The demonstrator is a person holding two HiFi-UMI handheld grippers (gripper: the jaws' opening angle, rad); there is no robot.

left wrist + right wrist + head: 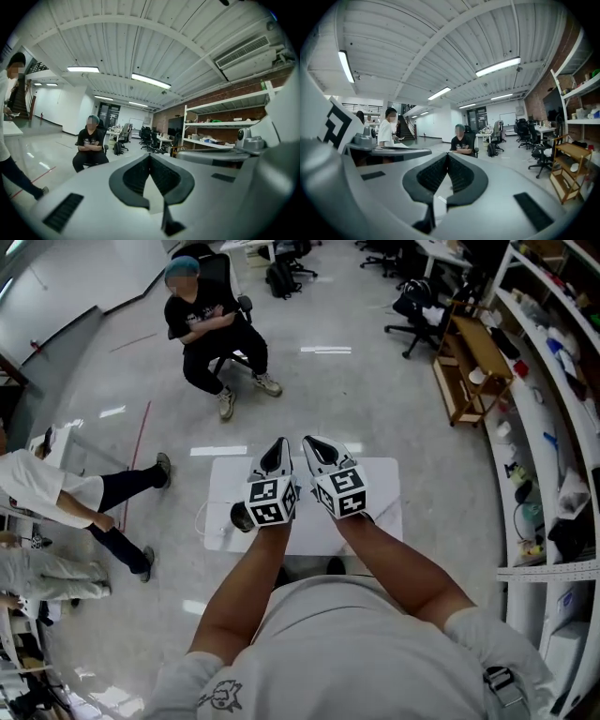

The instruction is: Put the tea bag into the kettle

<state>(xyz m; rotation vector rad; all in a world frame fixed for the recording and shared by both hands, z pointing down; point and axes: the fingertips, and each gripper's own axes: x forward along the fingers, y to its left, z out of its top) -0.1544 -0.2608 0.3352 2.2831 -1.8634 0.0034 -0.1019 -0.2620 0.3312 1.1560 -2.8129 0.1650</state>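
Your left gripper [277, 451] and right gripper [315, 448] hover side by side above the table [380, 486], each with jaws pressed together on nothing.

The floor [375, 418] looks glossy (lamps mirror in it), the white table [382, 486] matt.

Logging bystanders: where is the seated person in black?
Head view, upper left: the seated person sits on a chair, across the open floor beyond the white table.
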